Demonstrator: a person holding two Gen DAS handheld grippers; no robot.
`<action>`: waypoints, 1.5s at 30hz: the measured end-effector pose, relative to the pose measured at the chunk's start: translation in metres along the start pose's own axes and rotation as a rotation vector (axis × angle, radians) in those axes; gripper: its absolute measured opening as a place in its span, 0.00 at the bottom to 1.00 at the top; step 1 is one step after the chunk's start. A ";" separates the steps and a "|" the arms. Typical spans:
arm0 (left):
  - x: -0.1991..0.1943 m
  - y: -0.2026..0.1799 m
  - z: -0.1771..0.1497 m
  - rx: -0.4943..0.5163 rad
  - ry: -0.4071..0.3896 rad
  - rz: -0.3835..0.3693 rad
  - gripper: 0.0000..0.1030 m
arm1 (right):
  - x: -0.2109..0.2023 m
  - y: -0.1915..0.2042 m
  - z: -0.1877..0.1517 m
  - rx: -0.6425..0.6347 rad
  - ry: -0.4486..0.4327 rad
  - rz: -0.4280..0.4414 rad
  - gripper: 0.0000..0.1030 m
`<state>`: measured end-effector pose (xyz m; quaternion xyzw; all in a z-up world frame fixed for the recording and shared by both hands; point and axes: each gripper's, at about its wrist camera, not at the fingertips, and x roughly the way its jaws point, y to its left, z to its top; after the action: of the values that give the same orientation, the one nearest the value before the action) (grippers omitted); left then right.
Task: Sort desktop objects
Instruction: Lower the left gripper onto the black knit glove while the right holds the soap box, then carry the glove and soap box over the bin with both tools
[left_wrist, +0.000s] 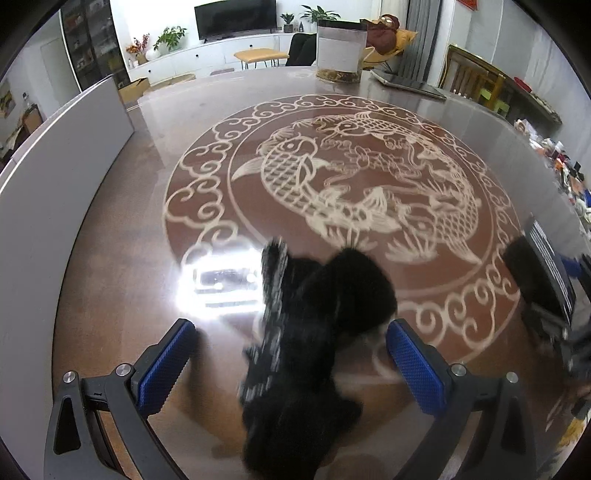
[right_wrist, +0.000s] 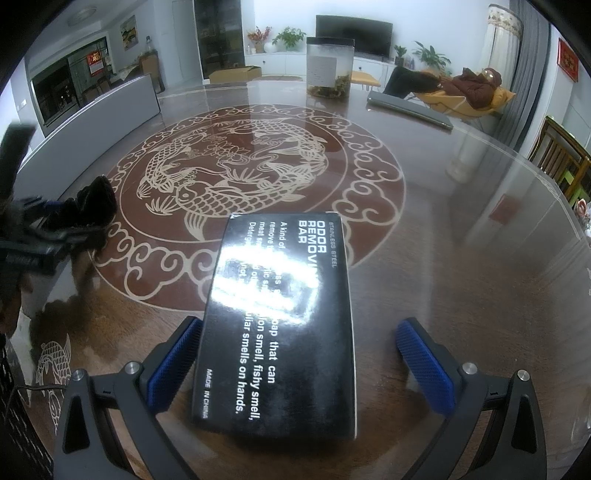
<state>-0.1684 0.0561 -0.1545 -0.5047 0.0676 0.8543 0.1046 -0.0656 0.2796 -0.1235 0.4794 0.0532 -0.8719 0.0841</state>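
Two wrist cameras, low over the same counter (left_wrist: 110, 236)

The left view sat just behind its hand-held gripper (left_wrist: 290, 362), close above a black furry thing (left_wrist: 317, 332), facing across the fish pattern (left_wrist: 354, 181) toward the television (left_wrist: 235, 17). The right view looked along its hand-held gripper (right_wrist: 295, 363) over a black box (right_wrist: 280, 325), angled from farther right. Both shared the fish pattern, the clear jar (right_wrist: 330, 68), the television and the furry thing; the box showed at the left view's right edge.
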 end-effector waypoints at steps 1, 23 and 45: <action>0.001 -0.001 0.001 0.011 -0.008 -0.006 1.00 | 0.004 -0.001 0.006 -0.022 0.040 0.015 1.00; -0.093 0.004 -0.062 -0.013 -0.149 -0.108 0.28 | -0.060 0.009 -0.036 0.250 -0.013 0.367 0.57; -0.196 0.311 -0.031 -0.423 -0.167 0.177 0.28 | -0.073 0.343 0.264 -0.329 -0.201 0.718 0.57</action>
<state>-0.1269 -0.2741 0.0055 -0.4350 -0.0778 0.8940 -0.0735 -0.1780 -0.0956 0.0750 0.3603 0.0127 -0.8095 0.4635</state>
